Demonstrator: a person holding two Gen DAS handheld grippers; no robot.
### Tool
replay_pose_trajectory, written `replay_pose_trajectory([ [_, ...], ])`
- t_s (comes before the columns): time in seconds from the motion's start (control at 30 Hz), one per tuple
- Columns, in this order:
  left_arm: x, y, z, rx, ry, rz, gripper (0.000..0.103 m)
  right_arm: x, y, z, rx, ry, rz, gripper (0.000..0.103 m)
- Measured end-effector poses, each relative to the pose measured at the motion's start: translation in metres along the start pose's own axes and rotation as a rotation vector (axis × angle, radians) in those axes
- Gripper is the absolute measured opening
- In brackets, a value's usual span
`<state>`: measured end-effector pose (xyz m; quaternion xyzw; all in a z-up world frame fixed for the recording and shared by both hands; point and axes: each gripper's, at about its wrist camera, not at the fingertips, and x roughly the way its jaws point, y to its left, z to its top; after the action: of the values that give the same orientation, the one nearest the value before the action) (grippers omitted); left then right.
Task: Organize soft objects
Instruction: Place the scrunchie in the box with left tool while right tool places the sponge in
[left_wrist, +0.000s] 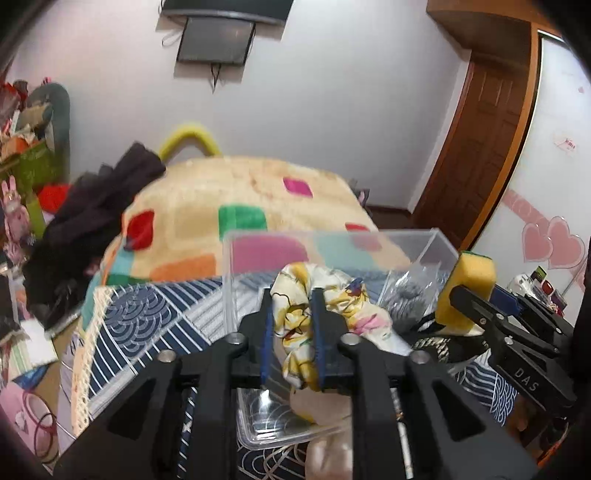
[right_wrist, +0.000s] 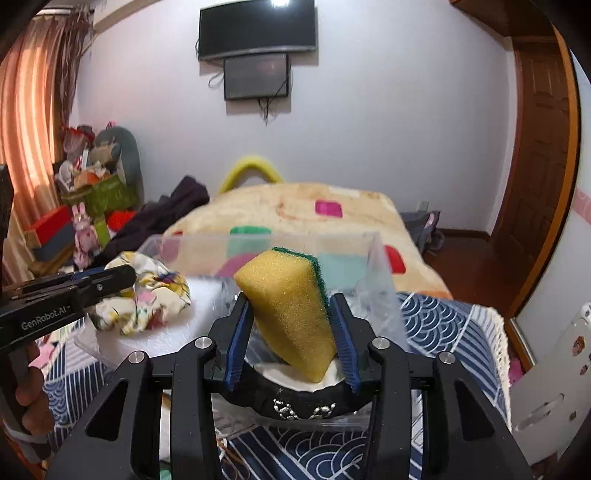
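My left gripper (left_wrist: 293, 301) is shut on a cream floral scrunchie (left_wrist: 332, 314) and holds it over the clear plastic box (left_wrist: 332, 240); the scrunchie also shows in the right wrist view (right_wrist: 147, 291). My right gripper (right_wrist: 291, 306) is shut on a yellow sponge with a green scouring side (right_wrist: 291, 302), held above the box (right_wrist: 266, 240); the sponge also shows at the right of the left wrist view (left_wrist: 469, 288). A black embroidered item with white lining (right_wrist: 295, 402) lies under the sponge. A grey fluffy item in a plastic bag (left_wrist: 410, 291) sits in the box.
The box stands on a blue-and-white patterned cloth (left_wrist: 147, 321). Behind it is a bed with a cream blanket with coloured squares (right_wrist: 314, 210) and dark clothes (left_wrist: 92, 214). Clutter is piled at the left (right_wrist: 92, 184); a wooden door (left_wrist: 480, 129) is at the right.
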<state>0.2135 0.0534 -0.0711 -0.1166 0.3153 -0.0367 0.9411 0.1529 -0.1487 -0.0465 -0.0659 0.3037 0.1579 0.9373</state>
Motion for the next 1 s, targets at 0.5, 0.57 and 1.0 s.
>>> replay_pose_trajectory([
  [0.5, -0.05, -0.025, 0.001, 0.084, -0.106, 0.017, 0.091, -0.047, -0.011, 0.005, 0.012, -0.061, 0.024, 0.074],
  [0.57, -0.062, -0.028, 0.0, 0.09, -0.122, 0.035, 0.103, -0.057, -0.01, 0.0, 0.008, -0.079, 0.025, 0.081],
  [1.0, -0.097, -0.035, -0.051, 0.124, -0.093, 0.018, 0.103, -0.067, 0.008, -0.048, 0.009, 0.011, 0.104, 0.082],
])
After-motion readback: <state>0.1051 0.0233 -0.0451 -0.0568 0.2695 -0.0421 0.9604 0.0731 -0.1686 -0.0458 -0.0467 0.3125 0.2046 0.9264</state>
